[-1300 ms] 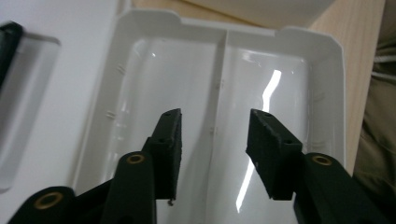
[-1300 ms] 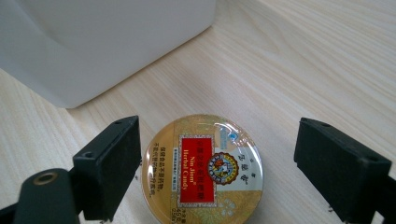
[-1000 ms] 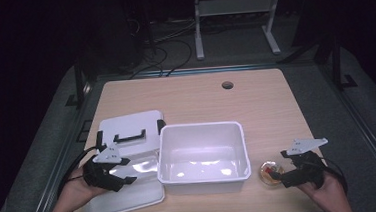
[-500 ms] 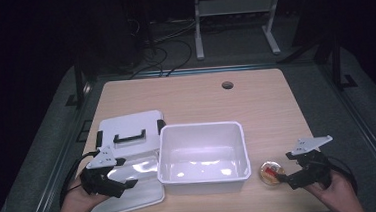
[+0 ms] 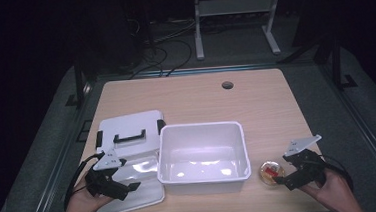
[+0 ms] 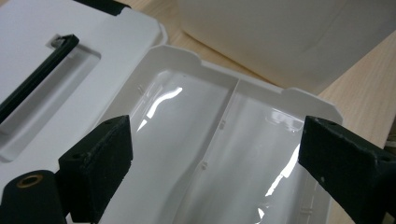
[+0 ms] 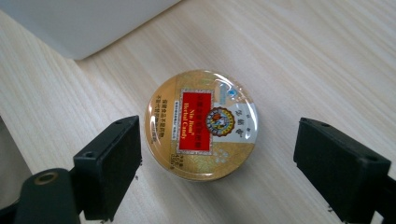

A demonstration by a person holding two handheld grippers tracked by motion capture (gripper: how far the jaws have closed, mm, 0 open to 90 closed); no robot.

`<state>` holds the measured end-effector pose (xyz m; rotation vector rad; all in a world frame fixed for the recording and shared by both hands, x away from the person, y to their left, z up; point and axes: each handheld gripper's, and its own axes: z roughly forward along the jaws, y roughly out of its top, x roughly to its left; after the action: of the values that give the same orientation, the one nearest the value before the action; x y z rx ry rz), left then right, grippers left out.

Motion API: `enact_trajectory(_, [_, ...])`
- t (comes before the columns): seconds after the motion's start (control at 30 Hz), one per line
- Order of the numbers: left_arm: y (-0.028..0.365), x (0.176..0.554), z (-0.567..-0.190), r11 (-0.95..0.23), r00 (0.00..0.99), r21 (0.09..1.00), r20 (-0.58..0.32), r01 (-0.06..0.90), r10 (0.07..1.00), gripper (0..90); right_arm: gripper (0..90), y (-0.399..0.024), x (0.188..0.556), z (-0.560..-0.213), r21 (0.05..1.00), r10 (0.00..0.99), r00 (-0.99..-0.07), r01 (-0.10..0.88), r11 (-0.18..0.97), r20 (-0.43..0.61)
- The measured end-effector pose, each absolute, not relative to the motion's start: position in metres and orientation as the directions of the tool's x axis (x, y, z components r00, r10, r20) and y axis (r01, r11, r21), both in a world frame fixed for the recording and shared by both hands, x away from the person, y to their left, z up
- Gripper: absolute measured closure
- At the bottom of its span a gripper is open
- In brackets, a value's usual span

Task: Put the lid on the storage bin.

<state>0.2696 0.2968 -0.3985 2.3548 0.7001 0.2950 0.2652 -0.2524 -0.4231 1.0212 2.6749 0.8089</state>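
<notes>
My left gripper (image 5: 127, 176) hovers over a white divided tray (image 5: 144, 186) at the table's front left. In the left gripper view its jaws (image 6: 215, 154) stand open above the tray (image 6: 210, 140) with nothing pinched; they have just been opening. A white lid with a black handle (image 5: 128, 135) lies behind the tray, and a big white bin (image 5: 200, 135) stands in the middle. A round gold tin with a red label (image 5: 272, 173) lies to the right of the bin. My right gripper (image 5: 283, 179) is open, its jaws (image 7: 219, 168) either side of the tin (image 7: 201, 123), apart from it.
The bin's wall (image 7: 84, 23) stands close to the left of the tin in the right gripper view. A cable hole (image 5: 227, 85) marks the far side of the wooden tabletop (image 5: 200, 100). The front edge runs just below both hands.
The left gripper's jaws look wider apart than before. Both hands are nearly where they were, and the tin has not moved.
</notes>
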Motion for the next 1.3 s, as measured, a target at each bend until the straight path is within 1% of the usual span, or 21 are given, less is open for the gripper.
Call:
enact_trajectory(0.23, [0.297, 0.269, -0.402, -0.651, 0.831, 0.636, 0.03, 0.414, 0.556, 9.6, 14.6, -0.248, 0.266, -0.427, 0.53, 0.64, -0.768, 0.554, 0.642, 0.027])
enact_trajectory(0.3, [0.296, 0.269, -0.401, -0.656, 0.835, 0.635, 0.033, 0.407, 0.55, 9.6, 14.5, -0.243, 0.27, -0.431, 0.5, 0.629, -0.777, 0.559, 0.662, 0.036])
enact_trajectory(0.57, [0.3, 0.269, -0.401, -0.653, 0.835, 0.638, 0.029, 0.408, 0.55, 9.6, 14.6, -0.231, 0.277, -0.435, 0.451, 0.605, -0.796, 0.55, 0.703, 0.028])
enact_trajectory(0.6, [0.302, 0.269, -0.401, -0.645, 0.833, 0.643, 0.022, 0.412, 0.554, 9.2, 14.6, -0.227, 0.278, -0.436, 0.419, 0.593, -0.805, 0.546, 0.726, 0.021])
enact_trajectory(0.8, [0.308, 0.269, -0.398, -0.63, 0.826, 0.656, 0.016, 0.417, 0.564, 8.9, 15.3, -0.219, 0.283, -0.439, 0.364, 0.575, -0.818, 0.54, 0.759, 0.013])
enact_trajectory(0.83, [0.308, 0.269, -0.399, -0.63, 0.826, 0.654, 0.015, 0.417, 0.563, 8.9, 16.6, -0.219, 0.284, -0.44, 0.354, 0.57, -0.822, 0.535, 0.767, 0.009])
enact_trajectory(1.0, [0.307, 0.27, -0.4, -0.626, 0.824, 0.655, 0.008, 0.423, 0.566, 7.7, 18.7, -0.217, 0.287, -0.441, 0.341, 0.567, -0.823, 0.538, 0.771, 0.016])
enact_trajectory(1.3, [0.308, 0.269, -0.399, -0.618, 0.824, 0.662, 0.003, 0.423, 0.567, 7.4, 19.5, -0.218, 0.288, -0.442, 0.336, 0.56, -0.828, 0.535, 0.775, 0.026])
